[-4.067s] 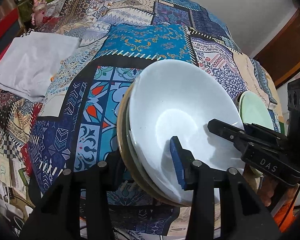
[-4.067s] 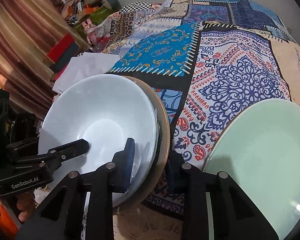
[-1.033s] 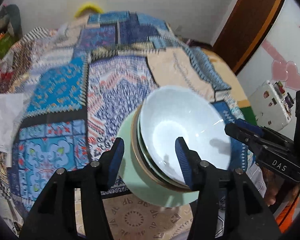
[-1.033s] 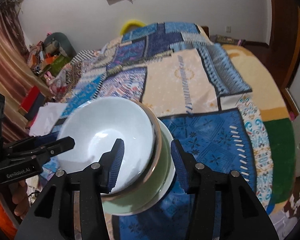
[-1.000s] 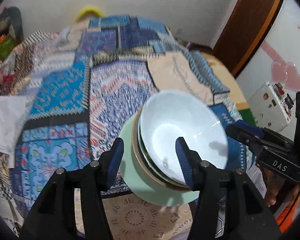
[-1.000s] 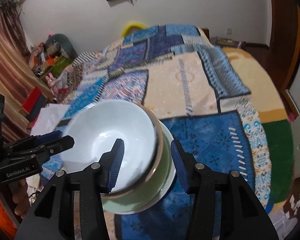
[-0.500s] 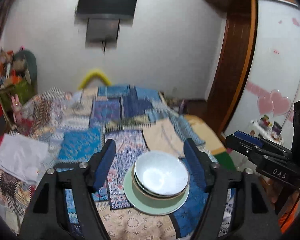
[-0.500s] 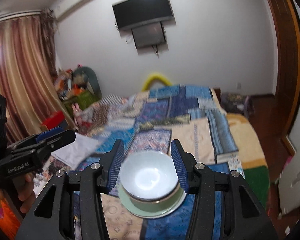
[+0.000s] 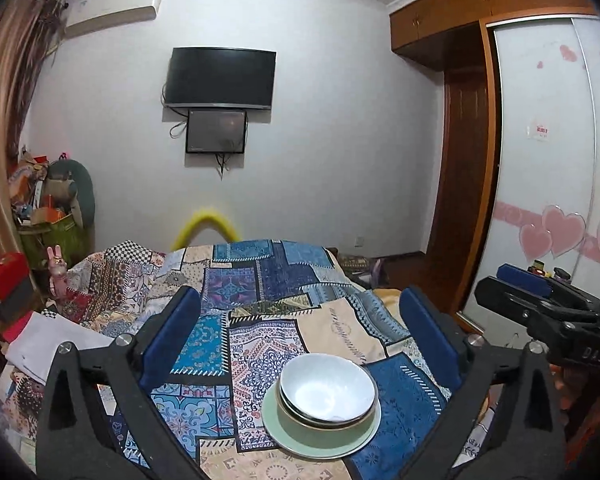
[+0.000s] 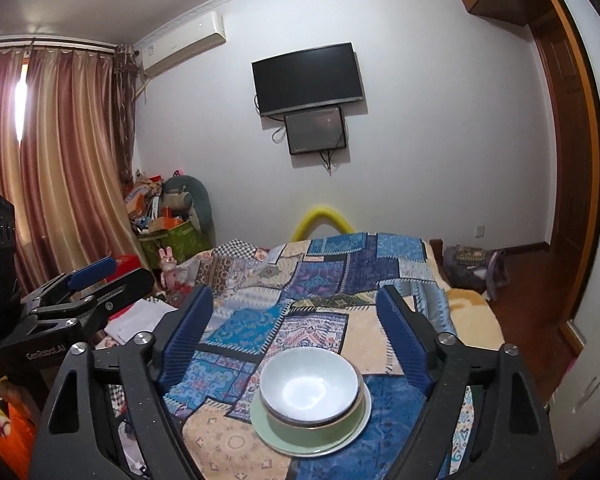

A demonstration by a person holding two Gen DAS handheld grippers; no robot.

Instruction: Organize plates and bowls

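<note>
White bowl (image 9: 327, 390) tops the stack on the green plate (image 9: 278, 426), on the bed below your left claw (image 9: 300, 334) and right claw (image 10: 296, 338); both jaws have just opened wide, empty

The left gripper (image 9: 296, 344) has just been opening its jaws and nothing is between them. Below, white bowls (image 9: 327, 390) sit stacked on a green plate (image 9: 276, 428) on the patchwork bed (image 9: 252, 292).

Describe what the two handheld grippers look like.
Both are matte black, each with two angled fingers carrying ribbed blue pads and silver screws. The left gripper has white "GenRobot.AI" lettering on its side in the right wrist view; the right gripper reads "DAS" in the left wrist view.
</note>
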